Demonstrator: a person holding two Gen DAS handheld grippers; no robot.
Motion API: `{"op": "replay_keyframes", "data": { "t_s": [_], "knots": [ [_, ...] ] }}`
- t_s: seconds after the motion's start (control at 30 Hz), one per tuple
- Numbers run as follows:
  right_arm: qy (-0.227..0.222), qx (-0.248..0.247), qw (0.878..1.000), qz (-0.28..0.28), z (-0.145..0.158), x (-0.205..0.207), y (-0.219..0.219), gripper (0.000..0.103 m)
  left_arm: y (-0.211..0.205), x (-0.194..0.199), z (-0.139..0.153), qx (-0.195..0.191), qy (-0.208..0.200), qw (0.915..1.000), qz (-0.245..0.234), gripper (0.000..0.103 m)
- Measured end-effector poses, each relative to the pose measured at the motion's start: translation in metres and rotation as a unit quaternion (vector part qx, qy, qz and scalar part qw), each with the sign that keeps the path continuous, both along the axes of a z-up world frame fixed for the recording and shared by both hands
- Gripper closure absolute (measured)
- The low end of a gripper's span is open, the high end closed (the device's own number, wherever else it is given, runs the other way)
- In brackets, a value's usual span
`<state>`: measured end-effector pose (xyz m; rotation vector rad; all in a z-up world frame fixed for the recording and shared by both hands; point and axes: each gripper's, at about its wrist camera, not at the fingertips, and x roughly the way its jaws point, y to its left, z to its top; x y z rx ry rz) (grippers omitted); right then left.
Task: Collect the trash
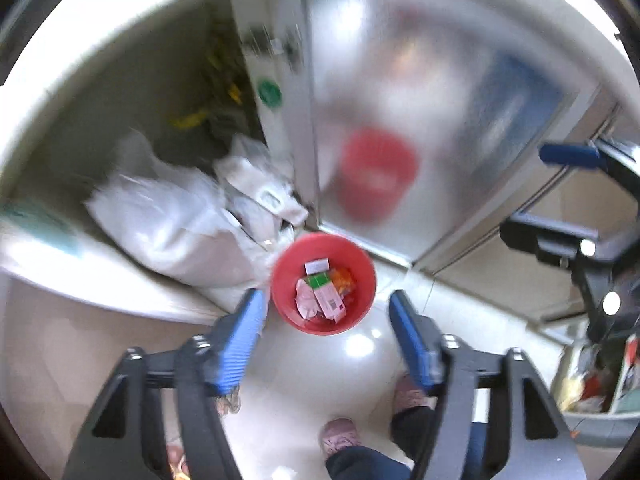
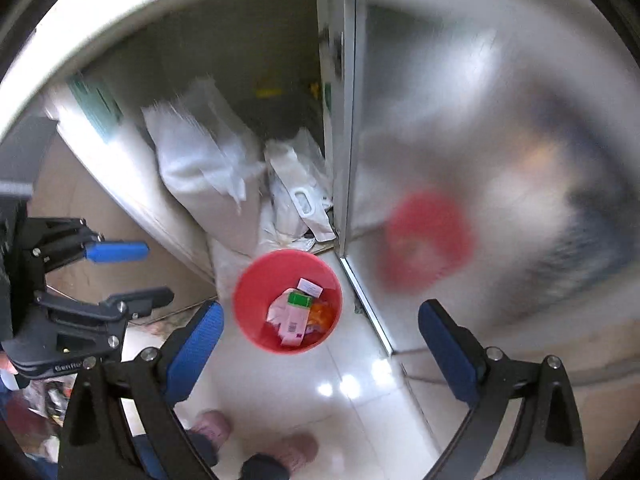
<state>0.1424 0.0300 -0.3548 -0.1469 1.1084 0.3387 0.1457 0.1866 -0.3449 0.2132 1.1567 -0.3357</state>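
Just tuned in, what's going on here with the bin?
A person holds a set of tongs in each hand, both above a red bin that stands on the white tile floor beside a frosted glass door. The left tongs and right tongs are open and empty. The bin already holds trash: small cartons, crumpled paper and something orange. White bags lean against the wall behind it.

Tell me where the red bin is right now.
The red bin stands on the white floor, centre of both wrist views, below both open grippers, beside the white bags and the frosted door.
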Motion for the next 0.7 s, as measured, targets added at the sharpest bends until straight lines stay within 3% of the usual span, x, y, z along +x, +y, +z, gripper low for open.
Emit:
{"op": "replay_keyframes", "data": {
  "t_s": [0.1, 0.2, 0.37, 0.57, 0.7],
  "knots": [
    [-0.013, -0.006, 1.0, -0.025, 0.069, -0.016, -0.005, 0.005, -0.002, -0.014, 0.078, -0.007, -0.024, 0.9997, 0.003, 0.022],
    [-0.021, 0.001, 0.999, -0.046, 0.134, -0.03, -0.014, 0.005, -0.005, -0.028, 0.138, -0.017, -0.04, 0.999, 0.013, 0.02],
    [-0.031, 0.025, 0.996, -0.082, 0.217, -0.052, -0.023, 0.004, -0.012, -0.052, 0.228, -0.025, -0.077, 0.9967, 0.005, 0.019],
    [-0.094, 0.023, 0.989, -0.111, 0.301, -0.091, -0.016, 0.002, 0.003, -0.081, 0.301, -0.041, -0.149, 0.9879, 0.013, 0.017],
    [-0.131, 0.02, 0.984, -0.122, 0.33, -0.11, -0.003, 0.001, 0.016, -0.102, 0.338, -0.047, -0.188, 0.9811, -0.004, 0.017]
  ]
}}
